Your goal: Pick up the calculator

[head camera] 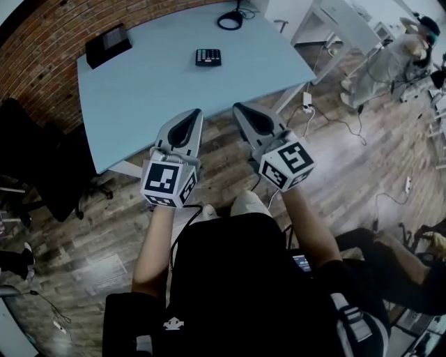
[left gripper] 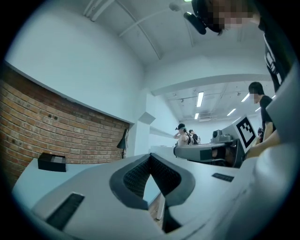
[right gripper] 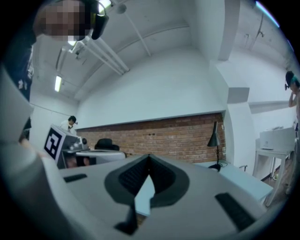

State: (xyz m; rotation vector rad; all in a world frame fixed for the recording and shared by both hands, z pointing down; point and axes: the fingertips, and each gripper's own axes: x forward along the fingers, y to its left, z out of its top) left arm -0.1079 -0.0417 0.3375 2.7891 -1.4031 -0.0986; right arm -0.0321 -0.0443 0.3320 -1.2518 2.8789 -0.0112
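The calculator [head camera: 208,57] is a small black slab with rows of keys, lying flat on the pale blue table [head camera: 153,97] toward its far side. My left gripper [head camera: 196,111] and right gripper [head camera: 237,107] are held side by side at the table's near edge, well short of the calculator. Both point level toward the table. Each has its jaws shut tip to tip with nothing between them, as the left gripper view [left gripper: 150,155] and right gripper view [right gripper: 149,156] show. The calculator is hidden in both gripper views.
A black box [head camera: 108,44] sits at the table's far left corner and a black desk lamp base [head camera: 231,19] at the far edge. A brick wall [head camera: 42,35] runs behind. Black office chairs [head camera: 42,167] stand to the left. Cables and a white adapter [head camera: 306,100] lie on the wooden floor.
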